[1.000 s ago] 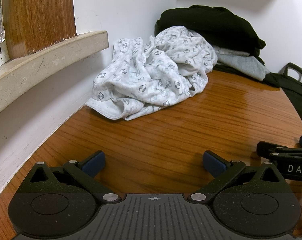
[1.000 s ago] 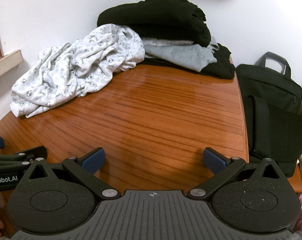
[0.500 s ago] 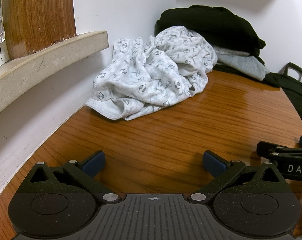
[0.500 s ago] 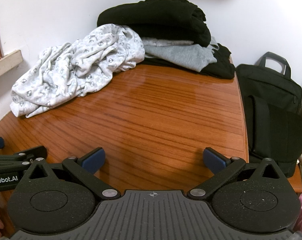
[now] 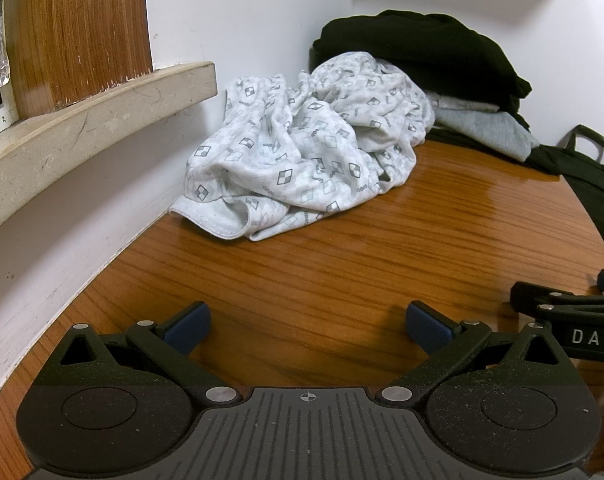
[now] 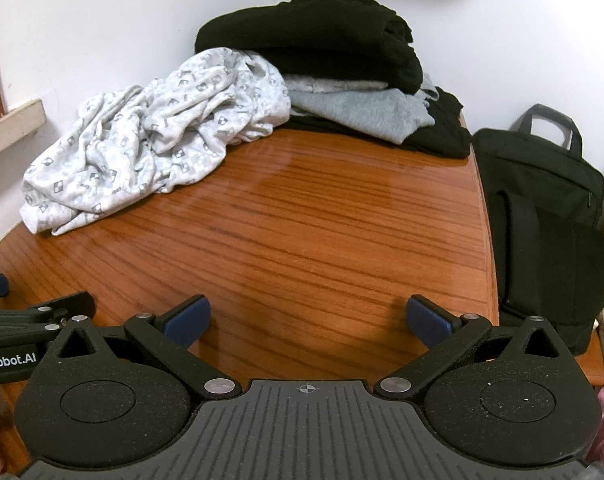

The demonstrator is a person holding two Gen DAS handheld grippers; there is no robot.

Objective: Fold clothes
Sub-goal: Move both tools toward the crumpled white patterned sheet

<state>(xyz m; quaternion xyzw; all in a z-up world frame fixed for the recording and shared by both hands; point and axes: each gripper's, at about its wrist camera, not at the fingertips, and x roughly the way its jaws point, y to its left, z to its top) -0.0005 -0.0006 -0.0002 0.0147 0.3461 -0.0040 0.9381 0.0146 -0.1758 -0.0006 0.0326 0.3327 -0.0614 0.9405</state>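
- left gripper (image 5: 308,322) jaws spread wide, holding nothing, low over wooden table (image 5: 342,264)
- right gripper (image 6: 308,318) same: wide apart, empty
- crumpled patterned garment (image 5: 302,160) at table's far left, against wall, touching folded clothes stack (image 6: 342,76) in far corner

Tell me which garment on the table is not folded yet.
The white patterned garment, crumpled loose by the wall; the black garment and grey garment lie stacked.

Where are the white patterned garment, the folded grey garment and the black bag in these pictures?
white patterned garment (image 5: 302,152), left wrist view, middle of the crumpled heap
folded grey garment (image 6: 362,110), right wrist view, its top face in the pile
black bag (image 6: 542,208), right wrist view, its front panel beside the table
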